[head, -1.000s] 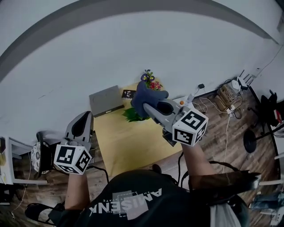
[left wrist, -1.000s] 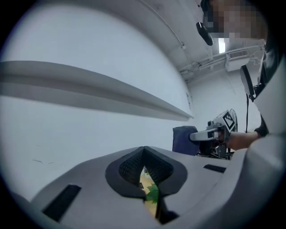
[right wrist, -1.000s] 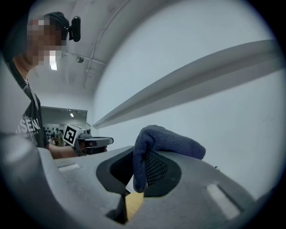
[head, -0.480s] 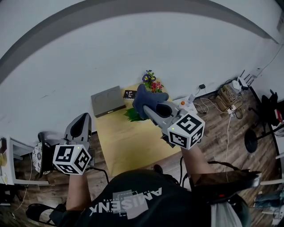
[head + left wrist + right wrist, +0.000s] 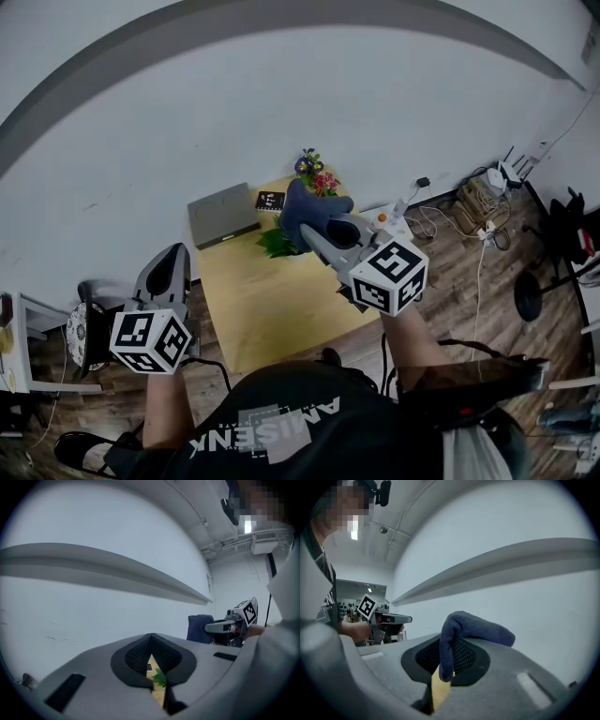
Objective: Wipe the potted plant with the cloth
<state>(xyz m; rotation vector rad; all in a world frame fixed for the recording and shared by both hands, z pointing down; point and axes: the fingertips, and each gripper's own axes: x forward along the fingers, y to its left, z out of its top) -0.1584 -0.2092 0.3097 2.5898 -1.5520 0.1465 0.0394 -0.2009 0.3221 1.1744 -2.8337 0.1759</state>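
The right tongs point(image 5: 313, 231) are clamped on a dark blue cloth point(image 5: 304, 212). In the right gripper view its long axis rises from between the pads, then folds over to the right. In the head view it overlaps the green-leaved potted plant point(image 5: 277, 245) on the light wooden surface point(image 5: 262, 309); whether they touch cannot be told. The left tongs point(image 5: 176, 251) are closed on nothing, well apart at the surface's left edge.

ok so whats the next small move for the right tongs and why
Probably ease the right tongs down a little so the cloth meets the potted plant. The tongs are shut on the cloth, which sits over the green leaves in the head view, and contact is unclear.
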